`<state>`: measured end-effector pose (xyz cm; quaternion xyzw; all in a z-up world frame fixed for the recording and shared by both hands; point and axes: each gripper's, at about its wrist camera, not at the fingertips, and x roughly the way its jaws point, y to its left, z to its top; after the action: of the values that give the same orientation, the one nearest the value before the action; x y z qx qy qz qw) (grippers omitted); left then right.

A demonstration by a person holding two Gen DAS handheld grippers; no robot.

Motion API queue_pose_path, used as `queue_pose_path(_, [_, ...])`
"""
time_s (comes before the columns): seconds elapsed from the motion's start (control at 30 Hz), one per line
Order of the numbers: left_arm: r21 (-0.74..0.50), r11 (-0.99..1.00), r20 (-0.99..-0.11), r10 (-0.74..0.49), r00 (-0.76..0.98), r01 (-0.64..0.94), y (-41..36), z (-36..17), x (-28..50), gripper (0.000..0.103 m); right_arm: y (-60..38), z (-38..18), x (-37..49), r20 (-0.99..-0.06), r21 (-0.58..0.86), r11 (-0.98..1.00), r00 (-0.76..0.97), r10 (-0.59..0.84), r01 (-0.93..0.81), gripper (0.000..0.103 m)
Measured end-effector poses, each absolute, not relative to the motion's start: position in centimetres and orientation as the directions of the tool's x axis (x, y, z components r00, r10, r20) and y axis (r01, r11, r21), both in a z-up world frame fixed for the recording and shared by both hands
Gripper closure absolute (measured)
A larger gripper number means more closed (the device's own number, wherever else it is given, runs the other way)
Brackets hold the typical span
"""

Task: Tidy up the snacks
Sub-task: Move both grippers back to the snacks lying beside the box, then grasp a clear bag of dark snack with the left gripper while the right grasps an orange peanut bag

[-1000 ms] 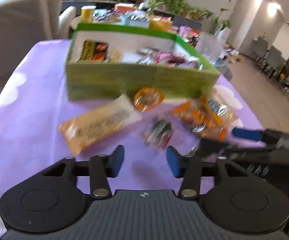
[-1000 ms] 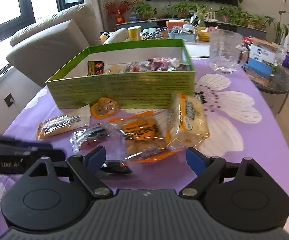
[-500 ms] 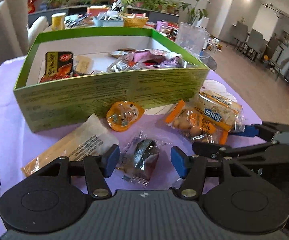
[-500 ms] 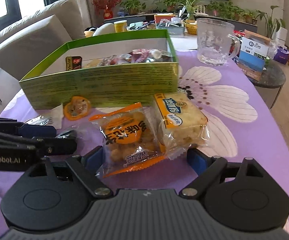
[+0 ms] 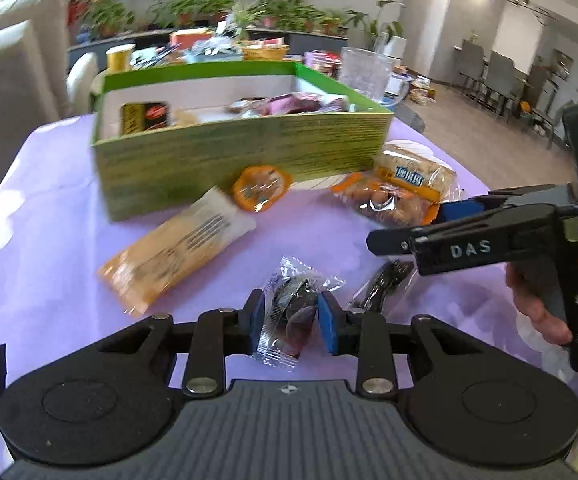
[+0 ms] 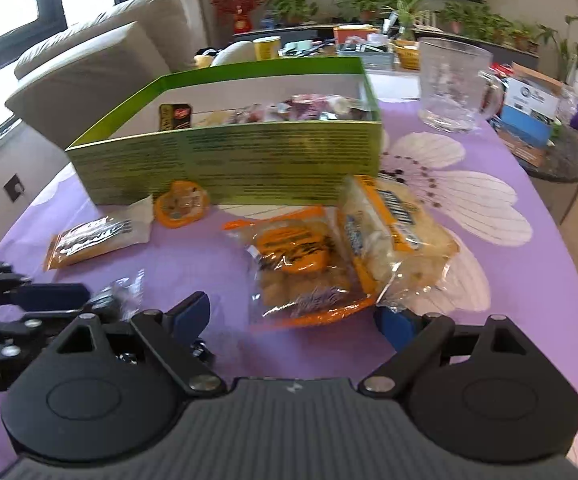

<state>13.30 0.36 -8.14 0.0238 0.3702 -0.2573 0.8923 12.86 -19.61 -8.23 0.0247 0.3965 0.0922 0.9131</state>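
Left gripper (image 5: 291, 322): fingers were clamped on a small clear snack packet (image 5: 289, 320).
Right gripper (image 6: 293, 320): fingers were spread wide before the orange snack bag (image 6: 301, 264).

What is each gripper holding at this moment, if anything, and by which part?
The left gripper is shut on the small clear-wrapped dark snack, pinching its wrapper across the middle. The right gripper is open and holds nothing.

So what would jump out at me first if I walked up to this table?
Probably the big green box at the back of the purple flowered tablecloth, already half full of snacks. In front of it lie loose orange packets. Nearest, the left hand-held gripper pinches a small clear-wrapped dark snack, while the right hand-held gripper hangs open.
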Motion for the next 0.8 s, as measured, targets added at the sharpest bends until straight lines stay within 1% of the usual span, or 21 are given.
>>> queue_pose_path(0.07, [-0.167, 0.876, -0.677, -0.435, 0.593, 0.452, 1.2, -7.8, 13.0, 0.071, -19.1, -8.3, 13.3, -0.719, 0.107, 0.980, 0.668, 0.193, -0.168, 0.042])
queue_pose_path(0.1, [-0.173, 0.878, -0.678, -0.434, 0.593, 0.445, 1.3, -7.7, 12.9, 0.067, -18.9, -8.4, 13.5, -0.719, 0.100, 0.980, 0.668, 0.192, -0.174, 0.042])
queue_pose_path(0.13, [-0.179, 0.881, -0.676, -0.434, 0.596, 0.439, 1.5, -7.5, 12.9, 0.060, -18.7, -8.4, 13.8, -0.719, 0.091, 0.980, 0.669, 0.188, -0.178, 0.042])
queue_pose_path(0.2, [-0.180, 0.879, -0.669, -0.438, 0.601, 0.441, 1.7, -7.3, 13.0, 0.050, -18.5, -8.5, 14.2, -0.719, 0.079, 0.979, 0.670, 0.186, -0.187, 0.042])
queue_pose_path(0.37, [-0.143, 0.866, -0.715, -0.425, 0.555, 0.479, 0.6, -8.5, 13.9, 0.049, -18.7, -8.5, 14.8, -0.719, 0.081, 0.980, 0.670, 0.185, -0.183, 0.042])
queue_pose_path(0.43, [-0.114, 0.864, -0.699, -0.421, 0.578, 0.491, 0.3, -8.8, 13.8, 0.048, -18.8, -8.5, 15.0, -0.719, 0.085, 0.981, 0.671, 0.181, -0.174, 0.042])
queue_pose_path(0.5, [-0.108, 0.861, -0.692, -0.424, 0.583, 0.497, 0.3, -8.8, 13.6, 0.048, -18.7, -8.6, 15.2, -0.718, 0.077, 0.982, 0.673, 0.176, -0.174, 0.042])
queue_pose_path(0.57, [-0.114, 0.858, -0.686, -0.432, 0.586, 0.500, 0.5, -8.9, 13.5, 0.051, -18.4, -8.8, 15.4, -0.718, 0.052, 0.983, 0.677, 0.161, -0.177, 0.042])
queue_pose_path(0.6, [-0.109, 0.860, -0.684, -0.429, 0.590, 0.499, 0.5, -8.8, 13.5, 0.061, -18.1, -8.9, 15.5, -0.716, 0.034, 0.983, 0.682, 0.149, -0.179, 0.042])
queue_pose_path(0.77, [-0.109, 0.855, -0.671, -0.440, 0.597, 0.507, 0.5, -8.7, 12.4, 0.067, -18.1, -8.5, 15.0, -0.714, 0.034, 0.982, 0.683, 0.155, -0.187, 0.043])
queue_pose_path(0.8, [-0.112, 0.856, -0.664, -0.443, 0.603, 0.505, 0.5, -8.5, 12.3, 0.071, -18.1, -8.3, 14.8, -0.714, 0.036, 0.981, 0.682, 0.157, -0.189, 0.043])
